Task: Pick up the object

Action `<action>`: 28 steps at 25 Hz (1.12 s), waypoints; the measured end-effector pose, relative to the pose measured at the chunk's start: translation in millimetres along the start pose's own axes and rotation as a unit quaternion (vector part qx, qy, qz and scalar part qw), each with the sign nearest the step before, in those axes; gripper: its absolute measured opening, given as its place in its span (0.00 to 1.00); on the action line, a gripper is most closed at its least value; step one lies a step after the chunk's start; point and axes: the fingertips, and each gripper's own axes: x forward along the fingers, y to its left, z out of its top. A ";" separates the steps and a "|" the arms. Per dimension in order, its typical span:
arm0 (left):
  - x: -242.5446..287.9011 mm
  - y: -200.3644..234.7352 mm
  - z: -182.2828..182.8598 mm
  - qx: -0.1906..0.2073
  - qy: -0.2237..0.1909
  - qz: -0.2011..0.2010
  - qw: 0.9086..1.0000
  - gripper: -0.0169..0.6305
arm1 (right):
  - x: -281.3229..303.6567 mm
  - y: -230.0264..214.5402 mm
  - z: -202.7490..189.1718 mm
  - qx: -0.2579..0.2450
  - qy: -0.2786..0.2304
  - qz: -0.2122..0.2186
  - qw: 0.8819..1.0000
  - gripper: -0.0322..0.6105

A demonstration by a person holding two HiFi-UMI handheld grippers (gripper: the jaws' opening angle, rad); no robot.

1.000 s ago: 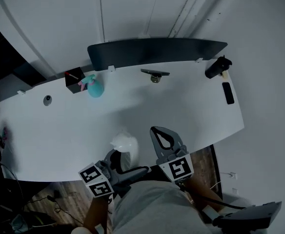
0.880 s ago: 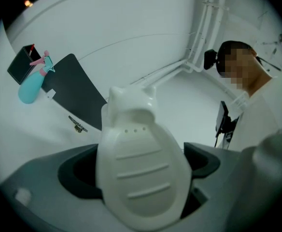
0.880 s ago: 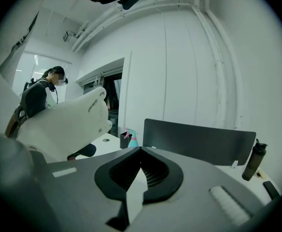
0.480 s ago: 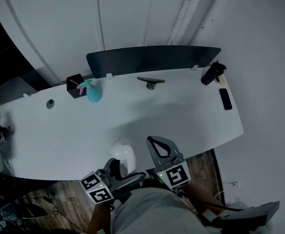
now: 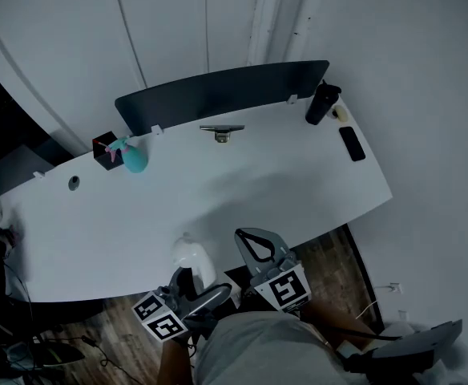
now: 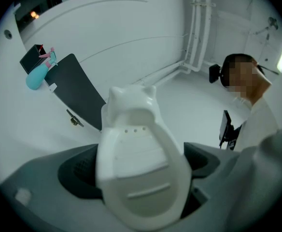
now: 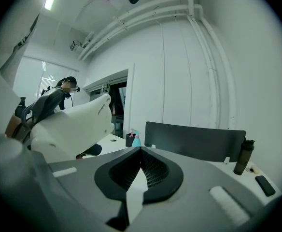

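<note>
A white rounded object with two small ears (image 6: 138, 163) fills the left gripper view, wedged between the grey jaws. My left gripper (image 5: 187, 277) is shut on it at the front edge of the white table (image 5: 298, 183). The head view shows the same object (image 5: 192, 257) just ahead of the marker cube. It also shows lifted at the left of the right gripper view (image 7: 71, 124). My right gripper (image 5: 248, 237) hovers right beside it over the table edge, shut with nothing in it; its jaws meet at the tips (image 7: 141, 150).
A dark divider panel (image 5: 218, 93) lines the table's back edge. A black box (image 5: 103, 149) and teal spray bottle (image 5: 135, 159) stand back left, a small metal stand (image 5: 222, 131) mid-back, a black bottle (image 5: 320, 104) and phone (image 5: 352, 143) back right. Wooden floor lies below the front edge.
The head view has swung, so the table sits more tilted. Both grippers and the white object lie slightly lower in view, nearer the front edge. The left grip is unchanged.
</note>
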 end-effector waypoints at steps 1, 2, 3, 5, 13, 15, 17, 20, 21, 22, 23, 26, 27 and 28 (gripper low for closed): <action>0.1 -4.6 -4.6 0.002 -0.001 0.002 1.000 0.83 | -5.4 0.3 -1.0 0.002 -0.001 0.002 1.000 0.05; -0.2 -9.4 -9.2 0.003 -0.001 0.004 1.000 0.83 | -10.6 0.9 -2.1 0.008 -0.002 0.004 1.000 0.05; -0.7 -14.1 -13.6 0.004 -0.002 0.006 1.000 0.83 | -15.8 1.4 -3.2 0.013 -0.003 0.006 1.000 0.05; -1.9 -23.8 -22.2 0.007 -0.005 0.010 1.000 0.83 | -25.8 1.6 -5.6 0.016 -0.007 0.011 1.000 0.05; -18.1 -54.5 -48.2 0.011 -0.033 0.056 0.998 0.83 | -50.3 11.3 -20.1 0.032 -0.008 0.051 0.998 0.05; -25.2 -62.3 -50.6 0.009 -0.037 0.062 0.997 0.83 | -53.7 16.9 -20.9 0.042 -0.009 0.057 0.997 0.05; -32.5 -69.0 -51.8 0.007 -0.040 0.062 0.997 0.83 | -55.8 23.2 -19.4 0.046 -0.012 0.060 0.997 0.05; -42.9 -77.3 -50.7 0.009 -0.041 0.058 0.997 0.83 | -56.2 31.1 -12.9 0.047 -0.016 0.061 0.997 0.05; -46.8 -79.7 -49.7 0.010 -0.041 0.056 0.998 0.83 | -56.3 33.2 -10.6 0.047 -0.018 0.059 0.997 0.05; -50.5 -81.3 -48.0 0.011 -0.041 0.053 0.998 0.83 | -56.3 34.8 -8.4 0.047 -0.019 0.057 0.997 0.05; -54.1 -81.6 -45.8 0.011 -0.042 0.049 0.998 0.83 | -55.8 35.9 -6.2 0.046 -0.019 0.054 0.997 0.05; -65.1 -74.8 -36.0 0.006 -0.042 0.042 0.998 0.83 | -50.8 41.0 -0.7 0.048 -0.014 0.042 0.998 0.05; -69.1 -73.2 -32.0 0.006 -0.042 0.041 0.998 0.83 | -48.9 44.5 1.1 0.051 -0.012 0.042 0.998 0.05; -73.0 -73.1 -28.2 0.009 -0.043 0.039 0.998 0.83 | -47.7 48.8 2.8 0.053 -0.009 0.044 0.998 0.05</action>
